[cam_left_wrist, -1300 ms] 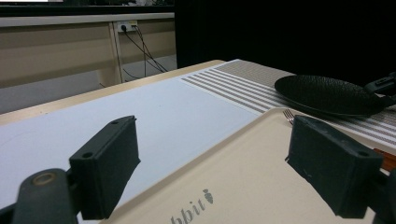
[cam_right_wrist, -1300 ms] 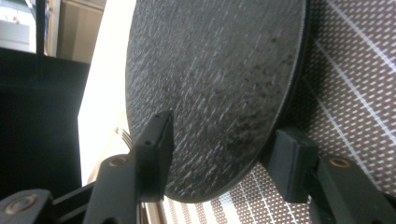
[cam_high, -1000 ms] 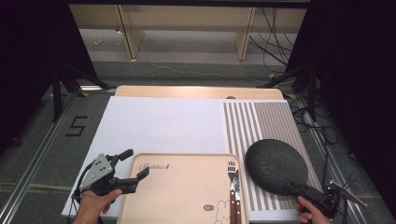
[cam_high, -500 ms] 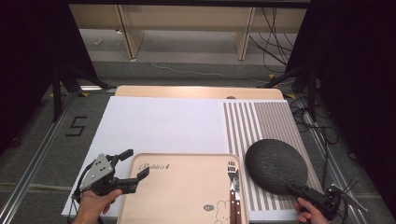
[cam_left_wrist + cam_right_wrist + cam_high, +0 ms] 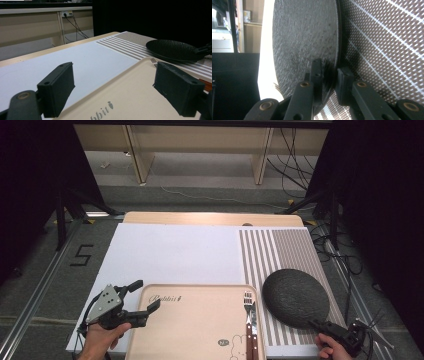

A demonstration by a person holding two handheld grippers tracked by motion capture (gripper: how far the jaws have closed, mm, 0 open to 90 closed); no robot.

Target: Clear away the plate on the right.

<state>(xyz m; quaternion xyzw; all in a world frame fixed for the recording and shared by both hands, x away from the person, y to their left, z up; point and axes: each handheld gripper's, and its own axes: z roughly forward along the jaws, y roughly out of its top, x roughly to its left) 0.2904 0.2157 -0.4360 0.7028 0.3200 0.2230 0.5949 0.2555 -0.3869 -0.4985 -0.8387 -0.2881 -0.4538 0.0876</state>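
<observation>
High view showed the dark round plate (image 5: 296, 297) lying on the striped placemat (image 5: 280, 250) at the right of the table, just beside the beige tray (image 5: 195, 320), whose right side carried a fork (image 5: 247, 320) and a knife (image 5: 254, 332) laid side by side. The right gripper (image 5: 320, 324) sat at the plate's near rim, low at the right edge of the table. Right gripper view placed the plate's rim between the two black jaws, which had just been closing; the left-hand jaw lay against the plate's textured top, the other stood under the rim with a thin gap that may or may not have been shut, so a full pinch looked near but could not be called certain. The plate still rested on the placemat, not lifted. The left gripper (image 5: 142, 301) hovered with its jaws spread wide and nothing between them, over the tray's near-left corner, above the white sheet (image 5: 175, 250). Left gripper view showed the tray surface running between those open jaws, untouched. By my reading, the approach to the plate was finished and the grasp was being settled; lifting it and setting it wherever it belongs, likely the tray, remained to be done.
</observation>
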